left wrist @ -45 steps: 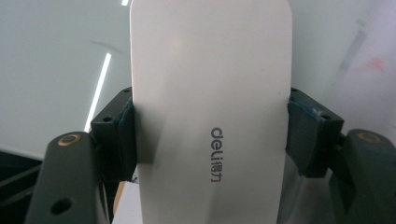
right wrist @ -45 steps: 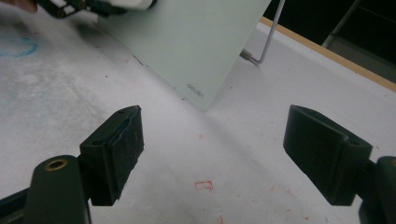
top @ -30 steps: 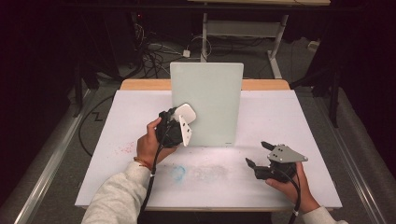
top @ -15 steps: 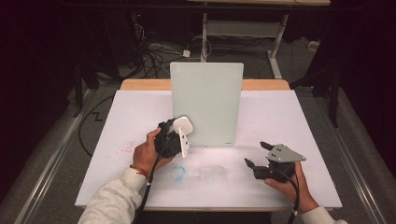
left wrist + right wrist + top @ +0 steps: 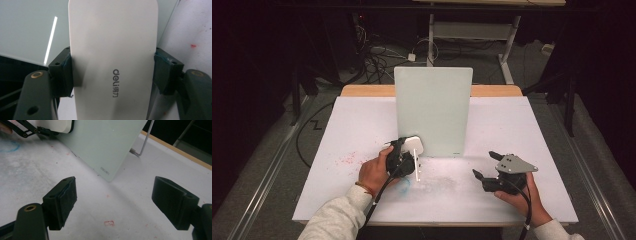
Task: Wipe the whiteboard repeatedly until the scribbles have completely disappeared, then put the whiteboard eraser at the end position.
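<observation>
Eraser [image 5: 112,60] marked "deli", board [image 5: 105,142] likewise

The room is dark all round, with the light falling mainly on the worktop [image 5: 362,120], which is covered in white and shows a strip of pale wood along its far edge [image 5: 362,90]. The floor [image 5: 277,165] is grey. Beyond the worktop a tangle of cables [image 5: 382,52] lies on it, beside the white metal legs of another table [image 5: 507,55]. Dark stands [image 5: 568,100] rise at the right.
</observation>
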Demonstrator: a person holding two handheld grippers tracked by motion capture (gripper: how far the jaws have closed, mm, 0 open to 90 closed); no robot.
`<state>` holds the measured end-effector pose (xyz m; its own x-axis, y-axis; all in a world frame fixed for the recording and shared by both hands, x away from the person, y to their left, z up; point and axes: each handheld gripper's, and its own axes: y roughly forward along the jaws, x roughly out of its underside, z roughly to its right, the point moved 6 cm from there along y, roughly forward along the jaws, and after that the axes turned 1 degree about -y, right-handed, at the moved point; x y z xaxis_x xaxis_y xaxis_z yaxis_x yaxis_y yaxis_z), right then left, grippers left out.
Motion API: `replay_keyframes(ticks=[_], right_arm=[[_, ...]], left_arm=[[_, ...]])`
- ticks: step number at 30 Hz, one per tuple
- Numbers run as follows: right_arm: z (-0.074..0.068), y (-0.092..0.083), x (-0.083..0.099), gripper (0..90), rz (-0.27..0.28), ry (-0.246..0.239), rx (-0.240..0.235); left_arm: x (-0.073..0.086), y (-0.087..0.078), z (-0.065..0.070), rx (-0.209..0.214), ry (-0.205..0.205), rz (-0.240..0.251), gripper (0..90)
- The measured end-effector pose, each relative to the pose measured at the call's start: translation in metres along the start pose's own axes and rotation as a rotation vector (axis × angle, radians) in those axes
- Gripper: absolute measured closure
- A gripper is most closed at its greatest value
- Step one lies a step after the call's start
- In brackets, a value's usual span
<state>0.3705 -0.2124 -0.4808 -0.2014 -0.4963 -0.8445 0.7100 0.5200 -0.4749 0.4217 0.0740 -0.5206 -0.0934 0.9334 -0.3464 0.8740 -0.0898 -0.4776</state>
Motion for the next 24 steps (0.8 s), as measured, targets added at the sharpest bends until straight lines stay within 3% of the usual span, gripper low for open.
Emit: replay_keyframes(ticks=[1,2,3,7,9,10,11,13,14,15,16,17,19,24], right_arm=[[0.001,0.0,0.0,20.7,0.002,-0.002,0.0],[0.001,-0.001,-0.001,20.7,0.005,-0.002,0.003],[0.002,-0.002,-0.001,20.7,0.007,-0.003,0.008],[0.004,-0.004,-0.001,20.7,0.012,0.003,0.016],[0.004,-0.004,-0.001,20.7,0.011,0.002,0.016],[0.004,-0.004,-0.001,20.7,0.011,-0.001,0.016],[0.004,-0.004,-0.001,20.7,0.01,-0.001,0.016],[0.004,-0.004,-0.001,20.7,0.01,-0.003,0.016],[0.004,-0.004,-0.001,20.7,0.01,-0.003,0.016],[0.004,-0.004,-0.001,20.7,0.012,0.0,0.018],[0.004,-0.004,-0.001,20.7,0.012,0.0,0.018],[0.005,-0.005,-0.002,20.7,0.012,0.004,0.022],[0.005,-0.005,-0.002,20.7,0.013,0.007,0.021],[0.003,-0.003,-0.001,20.7,0.009,0.0,0.014]], left_arm=[[0.0,0.0,-0.001,0.009,-0.015,0.002,29.2],[0.001,-0.002,-0.005,0.047,-0.074,0.02,29.2],[0.001,-0.002,-0.005,0.047,-0.074,0.02,29.2],[0.0,-0.008,-0.016,0.072,-0.155,0.05,29.2],[0.0,-0.014,-0.025,0.088,-0.217,0.08,29.2],[0.0,-0.014,-0.025,0.088,-0.217,0.08,29.2],[0.001,-0.018,-0.032,0.111,-0.267,0.098,29.2],[0.002,-0.021,-0.039,0.134,-0.32,0.117,29.2],[0.002,-0.021,-0.039,0.134,-0.32,0.117,29.2],[0.004,-0.024,-0.045,0.158,-0.367,0.135,29.2],[0.004,-0.024,-0.045,0.158,-0.367,0.135,29.2],[0.006,-0.028,-0.049,0.176,-0.401,0.15,29.2],[0.007,-0.031,-0.053,0.198,-0.429,0.164,29.2],[0.009,-0.04,-0.061,0.238,-0.455,0.196,29.2]])
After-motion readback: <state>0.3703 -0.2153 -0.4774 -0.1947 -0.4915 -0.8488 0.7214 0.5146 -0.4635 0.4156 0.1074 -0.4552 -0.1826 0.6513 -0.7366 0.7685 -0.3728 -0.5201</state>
